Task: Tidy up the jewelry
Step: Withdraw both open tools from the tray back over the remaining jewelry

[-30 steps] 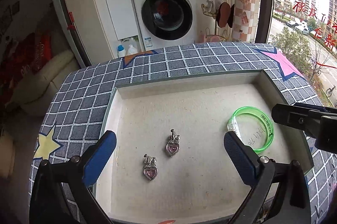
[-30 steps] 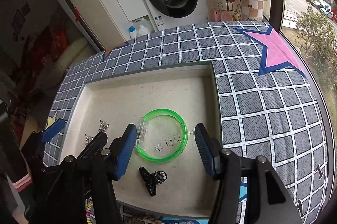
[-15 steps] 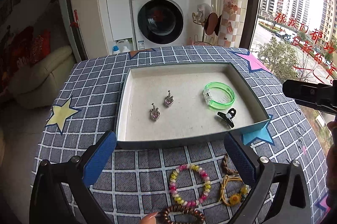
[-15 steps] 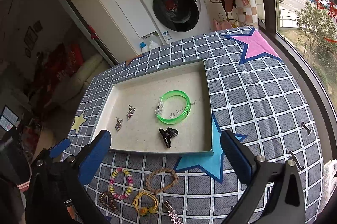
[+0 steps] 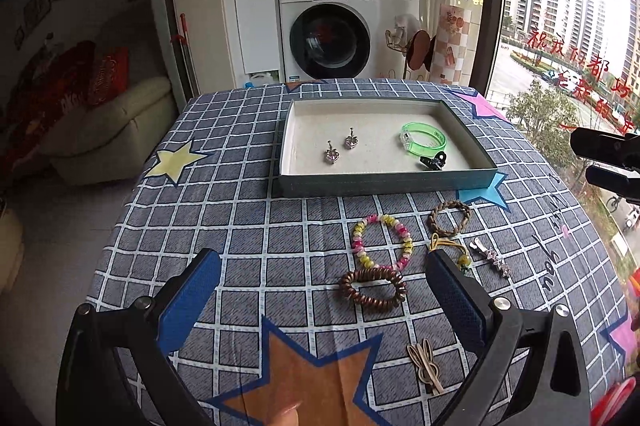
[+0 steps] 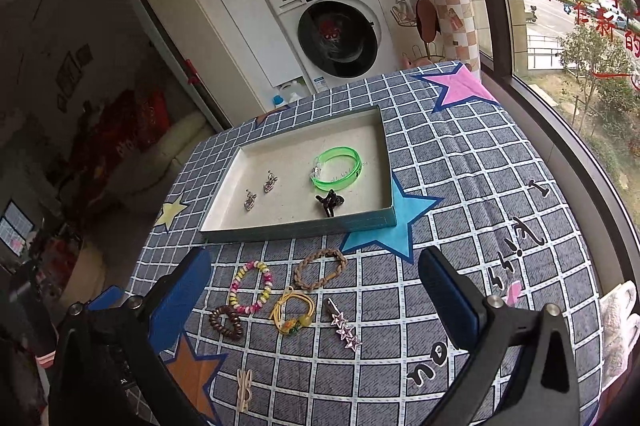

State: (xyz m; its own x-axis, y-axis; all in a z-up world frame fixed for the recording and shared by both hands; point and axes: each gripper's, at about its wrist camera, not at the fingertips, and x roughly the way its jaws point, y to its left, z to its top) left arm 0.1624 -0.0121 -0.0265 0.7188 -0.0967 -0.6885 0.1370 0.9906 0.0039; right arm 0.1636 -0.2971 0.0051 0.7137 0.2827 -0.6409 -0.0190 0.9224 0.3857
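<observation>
A shallow grey-green tray [image 5: 384,183] sits mid-table holding two heart earrings [image 5: 332,156], a green bangle [image 5: 424,138] and a black claw clip [image 5: 434,162]. In front of it on the cloth lie a pink-yellow beaded bracelet [image 5: 382,240], a braided brown tie [image 5: 450,218], a brown spiral tie [image 5: 372,288], a yellow cord tie [image 6: 290,310], a star hair clip [image 6: 344,326] and a beige bunny clip [image 5: 424,366]. My left gripper [image 5: 322,266] hovers open above the spiral tie. My right gripper [image 6: 316,260] hangs open over the loose pieces, holding nothing.
The table wears a blue checked cloth [image 5: 248,210] with coloured stars. A washing machine [image 5: 328,30] stands behind it, a sofa [image 5: 108,122] to the left and a large window [image 6: 568,38] to the right. A fingertip [image 5: 288,416] shows at the bottom edge.
Both grippers have drawn back from over the tray and risen, bringing the loose pieces on the cloth into view. The right jaws have spread wider, away from the black clip in the tray.
</observation>
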